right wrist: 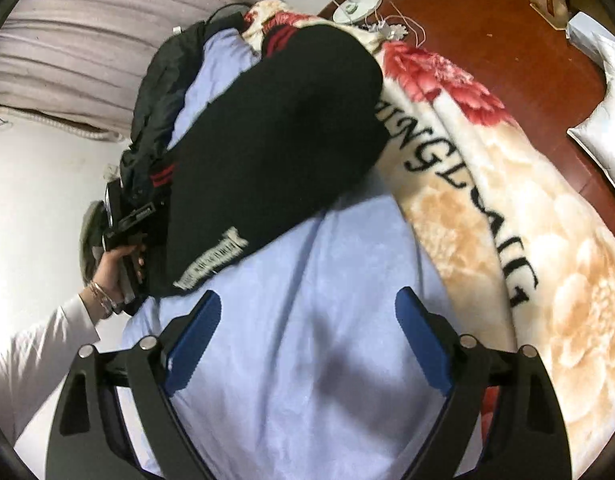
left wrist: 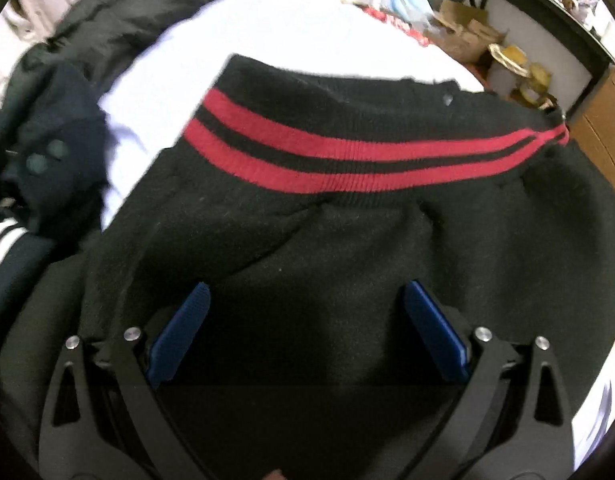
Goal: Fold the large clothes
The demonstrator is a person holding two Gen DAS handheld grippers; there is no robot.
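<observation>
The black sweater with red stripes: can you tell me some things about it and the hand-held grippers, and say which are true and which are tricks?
1. The black knitted sweater with two red stripes lies on a pale blue sheet. True.
2. The right hand-held gripper is squeezing the sweater. False: its blue pads stand wide apart over bare sheet.
3. The left hand-held gripper has its pads apart, with black fabric between them. True.
4. The flowered blanket is plain green. False: it is cream with red flowers and black letters.
5. A white label shows on the sweater. True.
</observation>
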